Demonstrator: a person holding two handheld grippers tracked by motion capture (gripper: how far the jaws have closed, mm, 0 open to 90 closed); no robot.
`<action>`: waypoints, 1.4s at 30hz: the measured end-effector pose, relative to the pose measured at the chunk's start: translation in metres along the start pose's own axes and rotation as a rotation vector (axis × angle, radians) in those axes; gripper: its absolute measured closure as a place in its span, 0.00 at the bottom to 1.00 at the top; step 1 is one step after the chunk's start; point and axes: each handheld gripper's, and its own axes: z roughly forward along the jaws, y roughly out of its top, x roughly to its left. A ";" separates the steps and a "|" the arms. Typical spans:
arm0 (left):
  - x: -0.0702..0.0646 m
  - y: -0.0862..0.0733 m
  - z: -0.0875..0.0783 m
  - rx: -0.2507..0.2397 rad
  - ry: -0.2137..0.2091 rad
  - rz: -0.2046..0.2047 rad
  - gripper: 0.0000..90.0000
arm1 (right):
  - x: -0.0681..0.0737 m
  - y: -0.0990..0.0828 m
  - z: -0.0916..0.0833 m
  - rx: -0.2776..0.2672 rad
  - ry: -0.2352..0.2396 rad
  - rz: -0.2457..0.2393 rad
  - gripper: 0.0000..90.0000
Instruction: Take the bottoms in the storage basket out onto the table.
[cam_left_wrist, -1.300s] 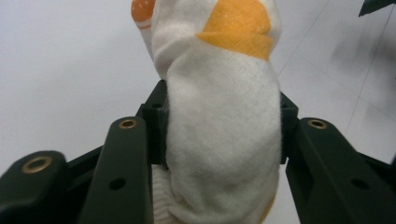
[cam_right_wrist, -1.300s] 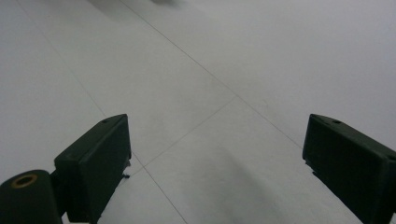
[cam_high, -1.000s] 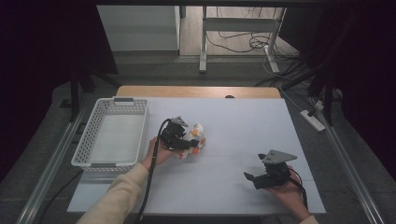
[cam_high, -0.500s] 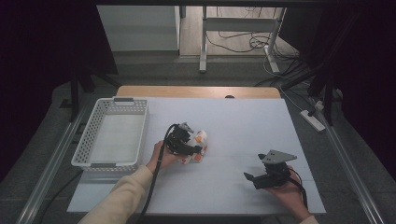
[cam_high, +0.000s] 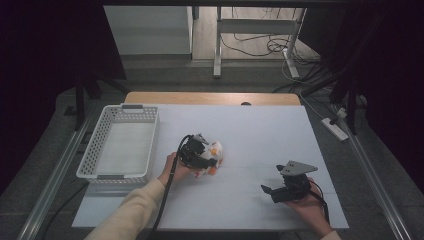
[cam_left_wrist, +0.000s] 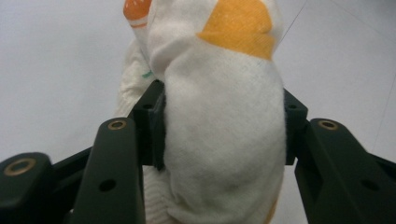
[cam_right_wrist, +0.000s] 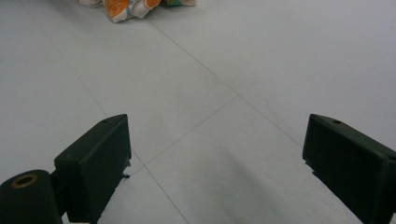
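Two grippers are on my screens, one per hand, both over the white tabletop. Nearest to the operator's edge I see the right gripper, held low in the right hand, well apart from the basket on the far side of the sock bundle. Its fingers stand wide apart with nothing between them; bare tabletop fills the gap in the right gripper view.

Farther in, I see the left gripper held by the left hand, a pale sleeve trailing back from it. Its fingers are closed on a white sock bundle with orange patches, pressing it from both sides. In the high view the bundle sits just beside the basket's right wall, between the basket and the right gripper. I cannot tell whether the bundle touches the tabletop or is lifted clear of it.

Farthest to the left lies the white mesh basket, resting on the tabletop's left edge. Beyond the basket, a strip of bare wood marks the tabletop's far edge.
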 end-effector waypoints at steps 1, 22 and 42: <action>0.000 0.000 0.000 0.000 0.000 0.000 0.56 | 0.000 0.000 0.000 0.002 -0.002 -0.002 0.09; -0.002 0.002 -0.007 -0.066 0.010 0.002 0.28 | 0.000 0.000 -0.001 0.001 -0.004 -0.001 0.09; -0.007 0.009 -0.049 -0.201 0.057 0.008 0.23 | 0.000 0.000 -0.002 -0.003 -0.004 -0.005 0.09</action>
